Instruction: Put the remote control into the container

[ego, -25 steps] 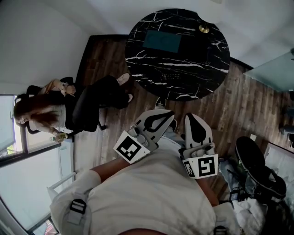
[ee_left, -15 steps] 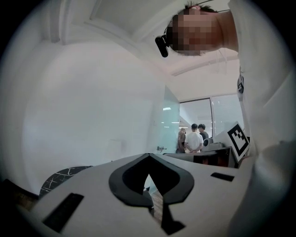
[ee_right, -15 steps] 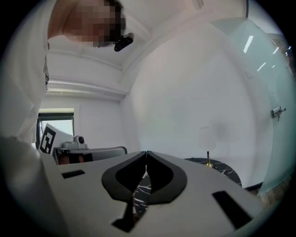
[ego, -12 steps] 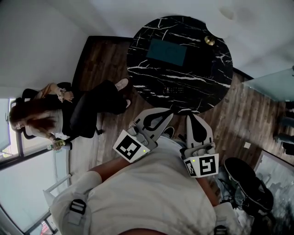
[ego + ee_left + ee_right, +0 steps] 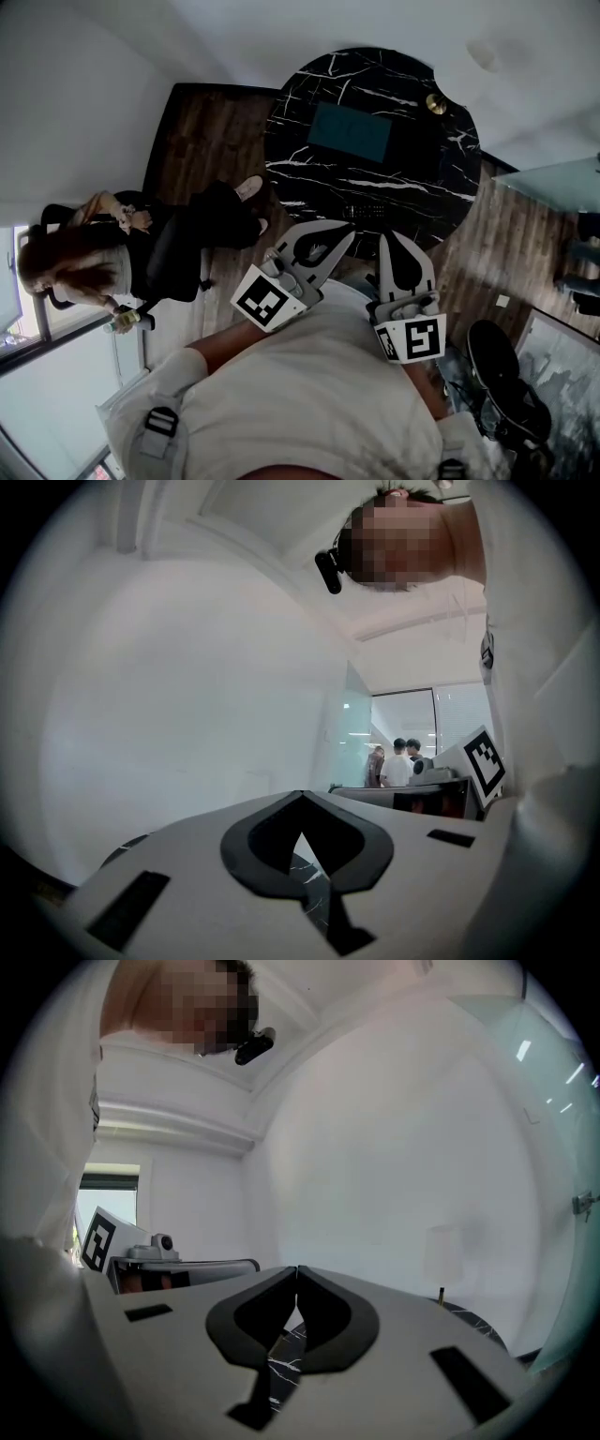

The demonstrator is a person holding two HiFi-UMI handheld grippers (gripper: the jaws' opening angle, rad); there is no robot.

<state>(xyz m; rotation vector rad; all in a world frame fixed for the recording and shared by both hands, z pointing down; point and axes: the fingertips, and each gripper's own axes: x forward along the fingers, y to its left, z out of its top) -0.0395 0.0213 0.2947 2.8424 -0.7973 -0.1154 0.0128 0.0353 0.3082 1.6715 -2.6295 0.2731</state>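
On the table lies a slim black remote.

Soft daylight from the window at the head view's lower left makes the white walls bright, while the black table and the floor look dim. Both gripper views are ringed by black vignette, with lines bowing at the edges. The left gripper is blurred close up.

Side by side, the left tool and right tool point forward, jaws pressed together on nothing.
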